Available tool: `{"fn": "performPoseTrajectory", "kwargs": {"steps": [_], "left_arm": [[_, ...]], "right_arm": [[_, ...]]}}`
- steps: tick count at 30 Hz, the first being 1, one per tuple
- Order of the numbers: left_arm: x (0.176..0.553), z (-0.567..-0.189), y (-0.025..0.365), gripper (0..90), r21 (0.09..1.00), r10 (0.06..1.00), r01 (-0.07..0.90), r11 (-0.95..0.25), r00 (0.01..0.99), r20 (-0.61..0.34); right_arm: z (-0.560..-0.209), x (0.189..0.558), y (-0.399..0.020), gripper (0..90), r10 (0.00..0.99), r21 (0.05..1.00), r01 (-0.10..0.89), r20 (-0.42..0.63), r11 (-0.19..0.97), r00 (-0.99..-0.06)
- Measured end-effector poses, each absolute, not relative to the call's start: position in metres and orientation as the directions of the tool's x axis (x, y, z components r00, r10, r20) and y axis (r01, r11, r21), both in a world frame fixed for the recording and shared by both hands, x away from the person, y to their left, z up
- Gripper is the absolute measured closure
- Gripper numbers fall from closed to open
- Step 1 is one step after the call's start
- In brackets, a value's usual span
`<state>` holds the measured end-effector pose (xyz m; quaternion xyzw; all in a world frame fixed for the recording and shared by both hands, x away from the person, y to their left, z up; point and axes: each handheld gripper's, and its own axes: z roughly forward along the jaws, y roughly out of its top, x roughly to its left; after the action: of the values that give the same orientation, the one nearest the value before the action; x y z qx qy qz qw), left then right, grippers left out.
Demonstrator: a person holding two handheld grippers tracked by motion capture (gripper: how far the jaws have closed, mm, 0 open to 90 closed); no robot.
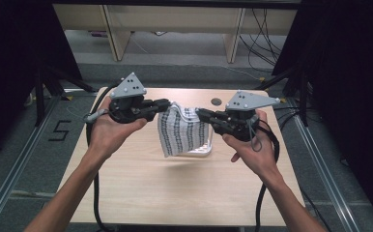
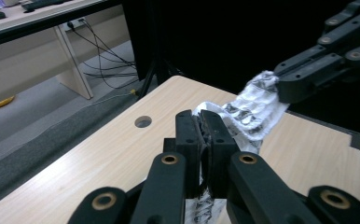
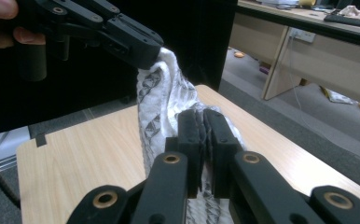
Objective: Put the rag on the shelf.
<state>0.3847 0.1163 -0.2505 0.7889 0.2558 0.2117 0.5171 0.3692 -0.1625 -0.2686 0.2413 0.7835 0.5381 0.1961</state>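
Bare light-wood tabletop [image 1: 175, 193] stretching wide toward the near edge, open on both sides. Above its middle, hanging clear: white cloth with black patterned stripes [image 1: 182, 131], top corners clamped in the closed jaws of left gripper [image 1: 167, 103] and right gripper [image 1: 199, 114]. Just behind the cloth's lower edge, a pale tray [image 1: 203, 152]; farther back, a round hole [image 1: 216, 101] near the far edge.

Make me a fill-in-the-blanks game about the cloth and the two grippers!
1. The left hand-held gripper and the right hand-held gripper each pinch a top edge of the patterned ____.
2. The cloth hangs above a wooden ____.
3. A grey three-cornered ____ sits on top of each gripper.
4. Both grippers' jaws are ____ on the cloth.

Missing words: cloth; table; plate; shut
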Motion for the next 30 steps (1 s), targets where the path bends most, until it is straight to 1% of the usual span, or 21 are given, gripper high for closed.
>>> {"fn": "performPoseTrajectory", "kwargs": {"steps": [3, 8, 9, 11, 17, 18, 20, 21, 25, 26, 29, 30], "left_arm": [[0.394, -0.249, 0.114, 86.4, 0.926, 0.631, 0.194, -0.325, 0.773, 0.059], [0.407, -0.244, 0.11, 86.3, 0.93, 0.643, 0.201, -0.308, 0.764, 0.047], [0.412, -0.242, 0.108, 86.4, 0.932, 0.646, 0.201, -0.301, 0.762, 0.044], [0.417, -0.239, 0.106, 86.3, 0.933, 0.654, 0.208, -0.294, 0.756, 0.038], [0.435, -0.237, 0.101, 86.2, 0.933, 0.666, 0.216, -0.287, 0.745, 0.032], [0.442, -0.236, 0.102, 86.2, 0.933, 0.676, 0.224, -0.282, 0.736, 0.027], [0.447, -0.235, 0.102, 86.2, 0.933, 0.686, 0.228, -0.277, 0.727, 0.026], [0.452, -0.235, 0.102, 86.1, 0.935, 0.693, 0.231, -0.267, 0.721, 0.02], [0.468, -0.236, 0.097, 86.1, 0.942, 0.713, 0.235, -0.241, 0.701, 0.008], [0.472, -0.237, 0.095, 86.0, 0.944, 0.717, 0.236, -0.231, 0.697, 0.001], [0.488, -0.244, 0.091, 85.9, 0.943, 0.738, 0.26, -0.209, 0.675, -0.022], [0.488, -0.244, 0.091, 85.9, 0.943, 0.738, 0.26, -0.209, 0.675, -0.022]], "right_arm": [[-0.268, 0.373, -0.163, 86.8, 0.591, 0.94, 0.169, -0.042, 0.296, -0.806], [-0.263, 0.385, -0.166, 86.8, 0.622, 0.939, 0.183, -0.04, 0.291, -0.782], [-0.261, 0.389, -0.166, 86.8, 0.618, 0.941, 0.194, -0.019, 0.277, -0.786], [-0.257, 0.393, -0.167, 86.8, 0.631, 0.939, 0.194, -0.031, 0.285, -0.775], [-0.252, 0.407, -0.168, 86.8, 0.652, 0.937, 0.213, -0.022, 0.278, -0.758], [-0.251, 0.416, -0.168, 86.8, 0.653, 0.933, 0.229, -0.008, 0.276, -0.757], [-0.251, 0.42, -0.168, 86.8, 0.658, 0.932, 0.226, -0.016, 0.282, -0.753], [-0.251, 0.431, -0.168, 86.8, 0.663, 0.927, 0.244, -0.007, 0.285, -0.749], [-0.25, 0.443, -0.167, 86.7, 0.676, 0.926, 0.264, 0.012, 0.271, -0.737], [-0.251, 0.449, -0.167, 86.6, 0.683, 0.926, 0.258, -0.001, 0.277, -0.731], [-0.255, 0.466, -0.167, 86.5, 0.702, 0.917, 0.296, 0.025, 0.268, -0.712], [-0.256, 0.469, -0.167, 86.5, 0.705, 0.917, 0.297, 0.025, 0.267, -0.709]]}}
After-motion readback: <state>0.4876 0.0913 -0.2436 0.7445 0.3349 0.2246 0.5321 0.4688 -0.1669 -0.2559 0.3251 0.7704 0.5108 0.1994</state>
